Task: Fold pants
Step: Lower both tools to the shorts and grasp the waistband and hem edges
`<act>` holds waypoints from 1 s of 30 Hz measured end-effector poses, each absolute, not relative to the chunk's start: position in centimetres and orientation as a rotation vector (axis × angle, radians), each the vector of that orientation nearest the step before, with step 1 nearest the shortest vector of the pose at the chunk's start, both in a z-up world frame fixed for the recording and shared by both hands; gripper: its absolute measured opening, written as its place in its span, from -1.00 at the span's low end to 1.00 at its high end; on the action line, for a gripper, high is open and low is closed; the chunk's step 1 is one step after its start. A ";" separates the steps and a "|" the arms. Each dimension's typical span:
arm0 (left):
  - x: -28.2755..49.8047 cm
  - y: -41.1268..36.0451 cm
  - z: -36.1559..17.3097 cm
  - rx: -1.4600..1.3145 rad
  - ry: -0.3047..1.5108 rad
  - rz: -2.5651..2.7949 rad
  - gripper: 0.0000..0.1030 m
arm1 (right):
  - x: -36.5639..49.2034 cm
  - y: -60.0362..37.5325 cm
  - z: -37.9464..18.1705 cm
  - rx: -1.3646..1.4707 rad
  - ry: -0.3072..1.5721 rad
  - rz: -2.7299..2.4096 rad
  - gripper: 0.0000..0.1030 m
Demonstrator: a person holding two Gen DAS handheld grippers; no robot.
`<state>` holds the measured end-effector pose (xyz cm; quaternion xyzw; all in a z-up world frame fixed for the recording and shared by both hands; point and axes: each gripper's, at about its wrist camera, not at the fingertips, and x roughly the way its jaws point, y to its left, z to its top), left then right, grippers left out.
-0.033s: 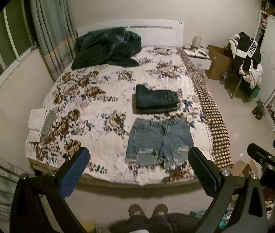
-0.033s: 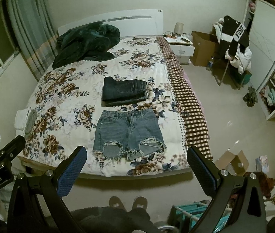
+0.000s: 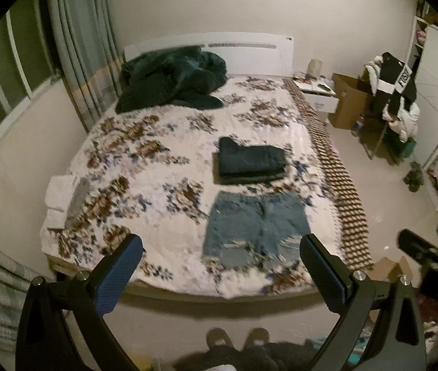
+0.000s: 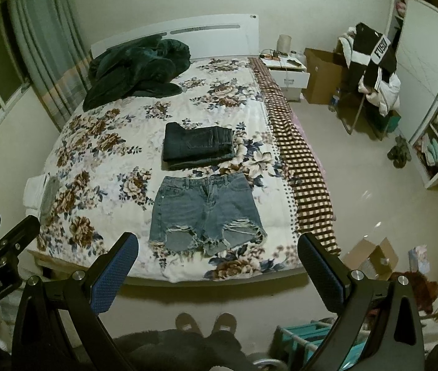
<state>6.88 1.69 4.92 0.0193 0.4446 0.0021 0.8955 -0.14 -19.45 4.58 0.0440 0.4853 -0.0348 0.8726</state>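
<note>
Writing: we read "FUSI" in white capitals on the black-and-white garment (image 4: 376,54) draped on a rack at 2 o'clock; the rest of the word is folded away. On the other tool's body at 8 o'clock of the right view we make out "GenRobot.AI".
Left tool (image 3: 220,273): jaws wide apart, blue pads facing in, holding nothing, hanging off the foot of the bed.
Right tool (image 4: 218,273): likewise spread wide and empty.
Denim shorts (image 4: 205,213): light blue, frayed hems, lying flat and unfolded near the foot edge of the bed, waistband toward 12 o'clock.
Folded jeans (image 4: 199,146): dark, stacked just beyond the shorts at 12 o'clock, apart from them.
Bed (image 4: 101,154): floral cover, a brown checked blanket (image 4: 305,173) along its 3 o'clock side, a dark green heap (image 4: 135,71) by the white headboard at 11 o'clock.
Room: curtains at 10 o'clock, white nightstand (image 4: 287,74) and cardboard box (image 4: 322,77) at 1 o'clock, pale tiled floor; our slippers show at 6 o'clock.
</note>
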 end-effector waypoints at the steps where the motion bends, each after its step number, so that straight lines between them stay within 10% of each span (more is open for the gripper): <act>1: 6.4 1.9 4.1 0.044 0.906 0.014 1.00 | 0.5 -19.5 4.4 0.111 1.009 -0.074 1.00; 17: 17.4 1.1 -10.9 0.120 0.962 0.218 1.00 | 18.6 -26.5 -12.2 0.238 1.210 -0.010 1.00; 21: 21.3 -2.5 -16.3 0.131 1.037 0.298 1.00 | 24.9 -30.6 -19.5 0.263 1.282 0.070 0.37; 30: 26.6 -14.9 -36.1 -0.020 1.269 0.270 1.00 | 40.2 -41.7 -39.9 0.262 1.413 0.279 0.37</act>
